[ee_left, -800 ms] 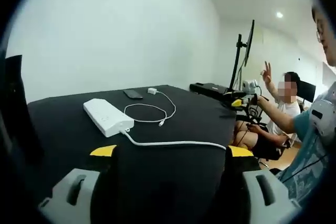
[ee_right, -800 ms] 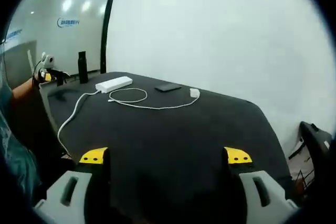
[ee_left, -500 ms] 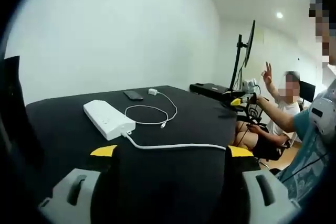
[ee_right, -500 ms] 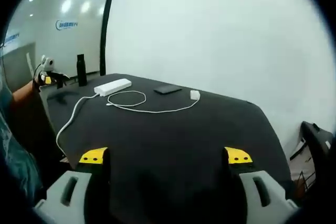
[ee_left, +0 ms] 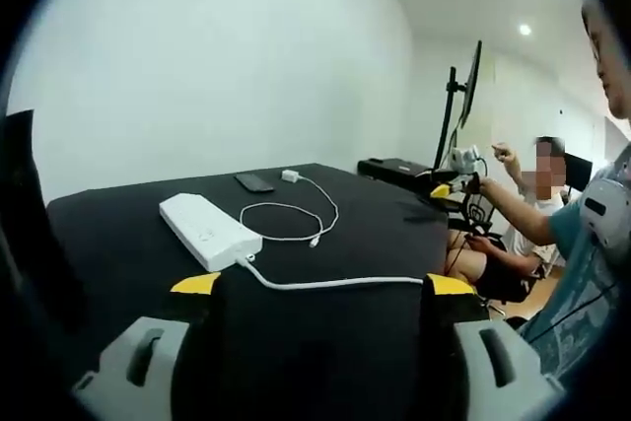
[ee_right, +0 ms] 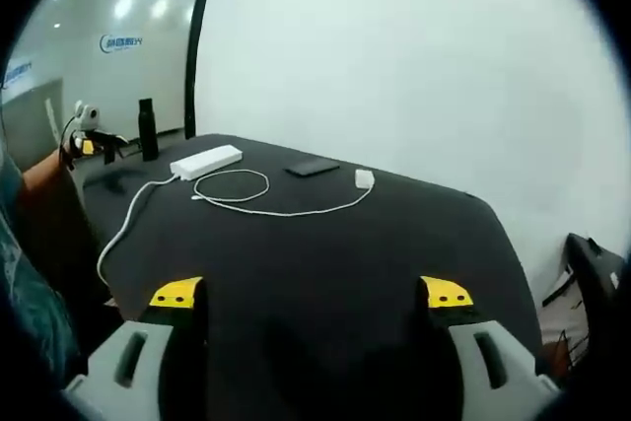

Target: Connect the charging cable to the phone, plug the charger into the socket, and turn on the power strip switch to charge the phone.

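White walls, ceiling spots, and a black-covered table point(ee_left: 325, 244) taking up the middle of the room; off to one side a seated person point(ee_left: 523, 219) with a raised hand, next to a monitor on a stand point(ee_left: 463, 96). On the table, all apart from both tools: a white power strip point(ee_left: 209, 231) with its own thick cord point(ee_left: 335, 283) trailing off the table edge, a dark phone point(ee_left: 254, 182) lying flat near the far edge, a small white charger point(ee_left: 290, 175) just beside the phone, and the thin charging cable point(ee_left: 296, 224) running from the charger in a loose loop, its free plug end lying near the strip. In the right gripper view the same set reads in a row — power strip point(ee_right: 205, 160), cable point(ee_right: 256, 199), phone point(ee_right: 312, 169), charger point(ee_right: 364, 178). Left gripper point(ee_left: 315, 288) hangs short of the table with jaws spread wide, nothing between them; right gripper point(ee_right: 314, 298) likewise — released, empty, well back from everything. Judgement: no step has started; cable unplugged from the phone, charger not in the strip. The first step is in hand, namely the approach. Next move likely calls for one gripper to pinch the loose plug end, the other to steady the phone, then line the plug up with the port — a small target, and the phone may slide on the cloth.
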Motion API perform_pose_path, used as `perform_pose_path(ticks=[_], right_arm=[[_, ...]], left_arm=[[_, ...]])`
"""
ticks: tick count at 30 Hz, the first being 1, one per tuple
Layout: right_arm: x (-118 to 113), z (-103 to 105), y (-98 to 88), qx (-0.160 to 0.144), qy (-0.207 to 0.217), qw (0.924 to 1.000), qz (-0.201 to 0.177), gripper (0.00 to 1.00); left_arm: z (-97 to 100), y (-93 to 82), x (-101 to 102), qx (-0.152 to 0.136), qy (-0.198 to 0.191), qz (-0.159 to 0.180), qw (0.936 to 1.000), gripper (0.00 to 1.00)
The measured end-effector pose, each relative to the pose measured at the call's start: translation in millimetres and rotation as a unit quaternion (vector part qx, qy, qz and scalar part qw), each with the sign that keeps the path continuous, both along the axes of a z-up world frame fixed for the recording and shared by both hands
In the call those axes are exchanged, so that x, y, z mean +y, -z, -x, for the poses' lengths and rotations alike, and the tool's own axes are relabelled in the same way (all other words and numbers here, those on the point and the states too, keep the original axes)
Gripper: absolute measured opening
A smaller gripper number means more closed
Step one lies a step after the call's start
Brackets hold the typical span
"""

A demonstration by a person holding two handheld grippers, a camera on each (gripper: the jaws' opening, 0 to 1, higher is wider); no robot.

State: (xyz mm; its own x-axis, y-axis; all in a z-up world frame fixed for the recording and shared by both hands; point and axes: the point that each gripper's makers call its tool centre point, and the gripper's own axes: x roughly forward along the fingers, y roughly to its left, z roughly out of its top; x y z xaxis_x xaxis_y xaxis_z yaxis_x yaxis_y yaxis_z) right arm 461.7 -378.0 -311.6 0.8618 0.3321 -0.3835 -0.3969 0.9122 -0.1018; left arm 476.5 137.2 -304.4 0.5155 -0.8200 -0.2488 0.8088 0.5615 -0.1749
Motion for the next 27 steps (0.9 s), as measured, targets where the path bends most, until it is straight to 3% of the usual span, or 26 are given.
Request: perform_pose_path(ticks=[6,9,12,16,19,22,27], right_arm=[[13.0,-33.1,-1.8,0.014,-0.010,0.9997,-0.015,0.77],[31.5,-54.0,0.7,0.046,-0.023,0.9966,-0.065,0.72],[64.1,-82.4,-4.2,0.087,-0.028,0.9803,-0.175,0.70],[83.0,-132.6,-11.4,0.115,-0.019,0.9563,-0.268,0.68],[98.3,-162.3,-12.0,0.139,-0.026,0.9399,-0.311,0.67],[107.3,-189.5,-8.5,0.158,-0.019,0.9304,-0.330,0.65],[123.7,-245.2,3.3,0.205,0.001,0.9018,-0.381,0.66]], left_arm=[[-2.9,2.2,0.8,0.002,-0.001,-0.005,1.0000,0.75],[-4.0,4.4,-0.3,0.005,-0.003,-0.003,1.0000,0.73],[-4.6,9.1,-5.5,0.009,0.001,0.000,1.0000,0.73],[-8.7,14.3,-11.2,0.013,0.004,-0.001,0.9999,0.73],[-12.0,18.4,-15.5,0.015,0.008,-0.004,0.9999,0.73],[-16.0,22.7,-18.8,0.018,0.012,-0.007,0.9997,0.73],[-23.4,24.6,-22.9,0.021,0.015,-0.006,0.9996,0.73]])
